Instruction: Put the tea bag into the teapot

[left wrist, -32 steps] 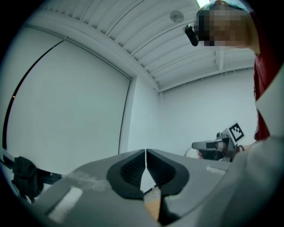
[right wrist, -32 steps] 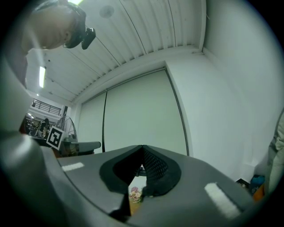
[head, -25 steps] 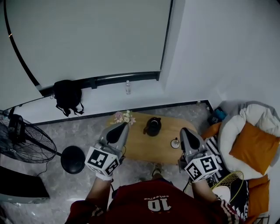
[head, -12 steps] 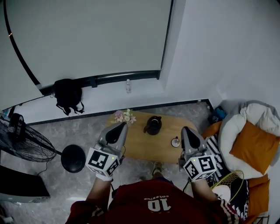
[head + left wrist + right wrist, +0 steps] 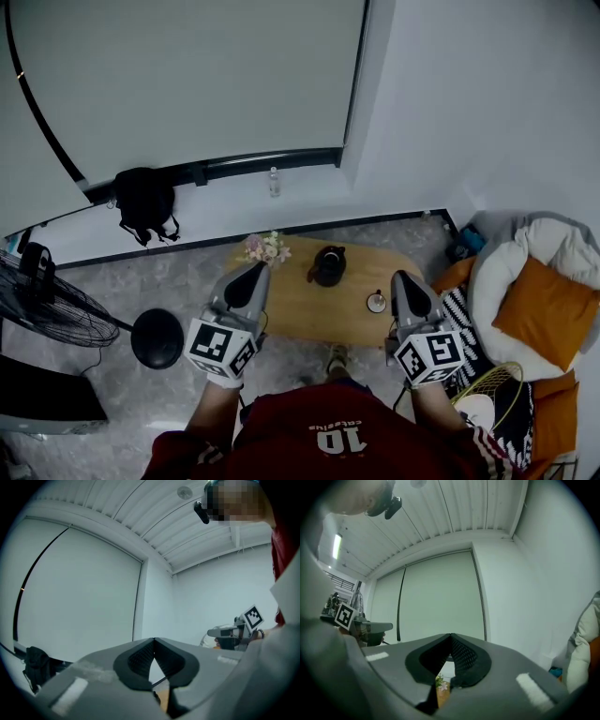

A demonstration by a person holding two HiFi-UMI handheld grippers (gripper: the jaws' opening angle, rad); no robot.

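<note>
A low oval surface [image 5: 309, 317] of light wood is seen from above, on a grey marbled floor [image 5: 187, 281]. The teapot [image 5: 327, 267], dark, round and squat with a small knob on the lid, is placed on this surface near its far edge, about the middle. A bunch of pale flowers [image 5: 265, 249] is set at the far left end, well apart from the teapot. Near the right end a small round pale dish [image 5: 376, 303] with something dark on it is seen. Whether this is the tea bag cannot be told, as it is too small.

The left hand-held gripper [image 5: 254, 271] is held level over the left part of the surface, and the right hand-held gripper [image 5: 402, 277] is seen just beside the small dish. Both are made of smooth grey plastic that tapers to a point, with a white cube of black square markers at the back. In the left gripper view the black ribbed pads [image 5: 139, 657] are closed together at the tips, with nothing between them. The pads [image 5: 465, 656] of the right one are closed in the same way, and nothing is held.
</note>
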